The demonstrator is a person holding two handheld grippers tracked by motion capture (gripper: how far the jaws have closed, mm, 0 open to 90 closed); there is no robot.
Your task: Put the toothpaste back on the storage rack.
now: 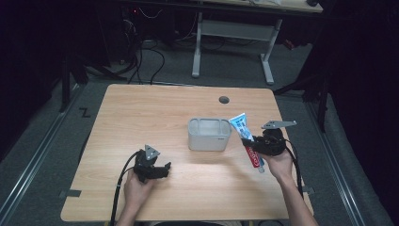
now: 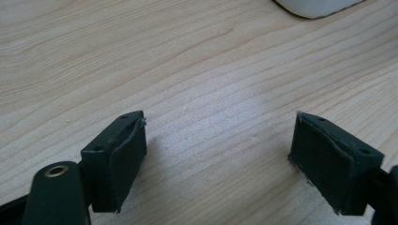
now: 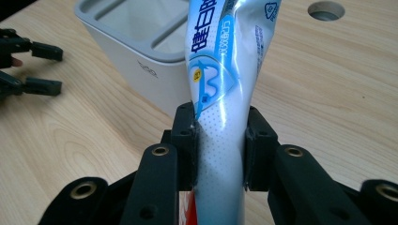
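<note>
A blue, white and red toothpaste tube (image 1: 245,136) (image 3: 220,93) is clamped across its middle by my right gripper (image 1: 248,142) (image 3: 219,145), which is shut on it just right of a grey rectangular holder (image 1: 209,134) (image 3: 136,51). The tube's flat blue end points up and away toward the holder's right side; its capped end points toward the person. My left gripper (image 1: 162,170) (image 2: 218,159) rests low over the bare wood near the front left, jaws wide open with nothing between them.
The wooden table (image 1: 155,108) has a round cable hole (image 1: 224,100) (image 3: 325,9) behind the holder. A white-legged desk (image 1: 233,35) and cables stand on the floor beyond the far edge. The left gripper (image 3: 28,65) shows far off in the right gripper view.
</note>
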